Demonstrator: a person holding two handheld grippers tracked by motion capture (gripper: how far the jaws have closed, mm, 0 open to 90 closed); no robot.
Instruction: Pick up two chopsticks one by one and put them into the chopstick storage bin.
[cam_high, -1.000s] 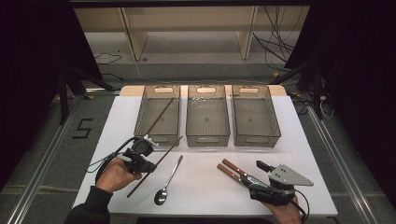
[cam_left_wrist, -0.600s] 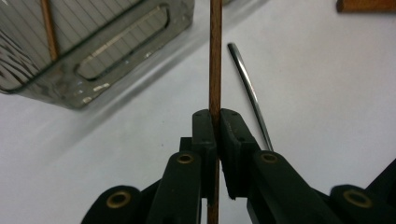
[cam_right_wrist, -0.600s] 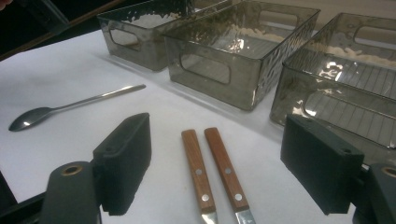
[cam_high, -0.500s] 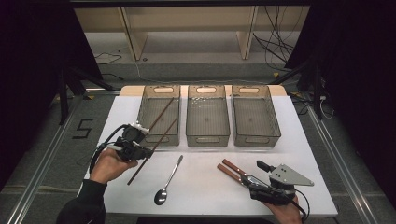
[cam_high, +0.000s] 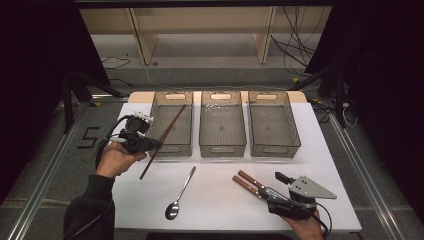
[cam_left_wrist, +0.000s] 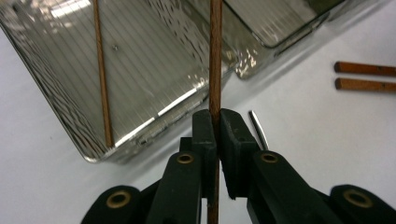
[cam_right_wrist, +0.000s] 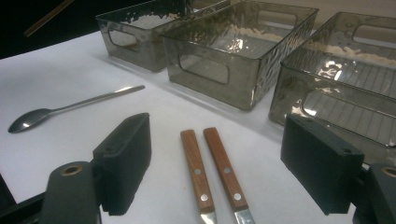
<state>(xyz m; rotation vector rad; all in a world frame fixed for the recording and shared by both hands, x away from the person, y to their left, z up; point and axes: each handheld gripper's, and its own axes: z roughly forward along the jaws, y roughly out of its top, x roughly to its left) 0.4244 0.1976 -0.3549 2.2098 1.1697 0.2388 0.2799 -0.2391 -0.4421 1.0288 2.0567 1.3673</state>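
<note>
A brown wooden chopstick (cam_left_wrist: 215, 60) is clamped between the closed jaws of the left gripper (cam_left_wrist: 216, 135), which the person's left hand (cam_high: 116, 159) holds just in front of the left tray's (cam_high: 161, 98) near left corner. In the high view the stick runs slantwise, its lower end hanging over the white table (cam_high: 210, 200) in front of that tray and its upper end reaching over the tray's near wall. A second chopstick (cam_left_wrist: 102, 79) already lies inside the left tray, slanting along its ribbed floor. Two more smoky clear trays stand in a row beside it, the middle tray (cam_high: 222, 145) touching or nearly touching it and the right tray (cam_high: 295, 135) beyond. A metal spoon (cam_high: 180, 194) lies on the table in front of the gap between the left and middle trays. Farther from the left tray, near the table's front edge, the right gripper (cam_right_wrist: 217, 172) rests with its jaws spread wide and gripping nothing; two wooden-handled knives (cam_right_wrist: 212, 168) lie side by side between those jaws.
</note>
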